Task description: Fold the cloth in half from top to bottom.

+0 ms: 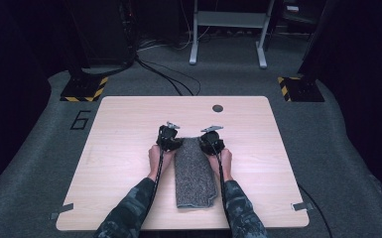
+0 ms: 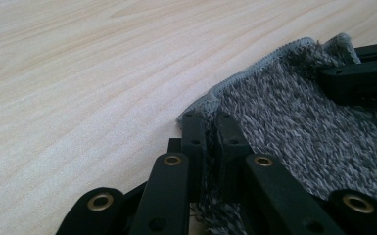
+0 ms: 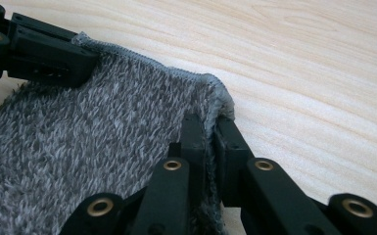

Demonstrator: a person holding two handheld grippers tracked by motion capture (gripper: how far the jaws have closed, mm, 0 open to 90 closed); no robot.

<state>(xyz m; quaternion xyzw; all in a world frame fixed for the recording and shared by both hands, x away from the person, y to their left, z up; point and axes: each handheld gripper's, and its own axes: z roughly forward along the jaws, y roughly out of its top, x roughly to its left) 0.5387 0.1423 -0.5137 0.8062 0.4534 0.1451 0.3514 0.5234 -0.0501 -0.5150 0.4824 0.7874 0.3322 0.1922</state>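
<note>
Two-handed grasp on a grey towel (image 1: 194,173), which lies as a folded strip on the table (image 1: 119,148), nearer the front edge than the dark hole (image 1: 218,108) at the back. The left gripper (image 1: 170,142) has its jaws closed on the towel's far left corner; the right gripper (image 1: 210,142) has its jaws closed on the far right corner. In each gripper view the hemmed edge (image 2: 254,66) runs pinched between the two black jaws, with only a narrow margin of cloth inside the bite.

Likely failures, judged from this grasp: a shallow bite may let a corner slip out once the towel is lifted or pulled; if the jaws hold only the upper layer, the fold could open; uneven pulling by the two hands would skew the strip.
</note>
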